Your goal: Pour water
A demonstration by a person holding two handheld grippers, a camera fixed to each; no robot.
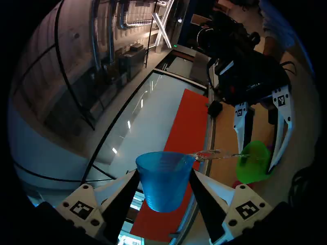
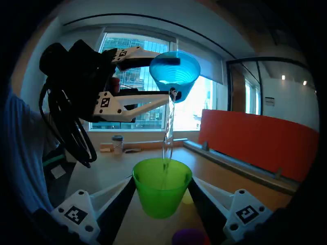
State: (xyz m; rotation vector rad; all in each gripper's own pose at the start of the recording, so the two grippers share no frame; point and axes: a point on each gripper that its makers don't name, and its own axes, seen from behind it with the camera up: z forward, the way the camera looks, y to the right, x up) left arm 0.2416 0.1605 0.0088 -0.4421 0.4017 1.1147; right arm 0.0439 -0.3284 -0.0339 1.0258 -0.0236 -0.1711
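Note:
My left gripper (image 1: 164, 184) is shut on a blue plastic cup (image 1: 164, 179), tipped on its side. From the cup's rim a thin stream of water (image 1: 214, 154) runs across to a green cup (image 1: 253, 161). In the right gripper view the green cup (image 2: 162, 185) stands upright between the fingers of my right gripper (image 2: 162, 192), which is shut on it. The blue cup (image 2: 175, 73) hangs above it, tilted with its mouth towards me, held by the left gripper (image 2: 173, 77). The water stream (image 2: 167, 130) falls into the green cup.
A wooden table (image 2: 229, 171) lies below, with an orange divider panel (image 2: 265, 139) along its right side. A small jar (image 2: 117, 143) stands by the window sill. A purple cup (image 2: 190, 237) sits low at the front. A person's blue sleeve (image 2: 20, 151) and black cables (image 2: 77, 139) are at left.

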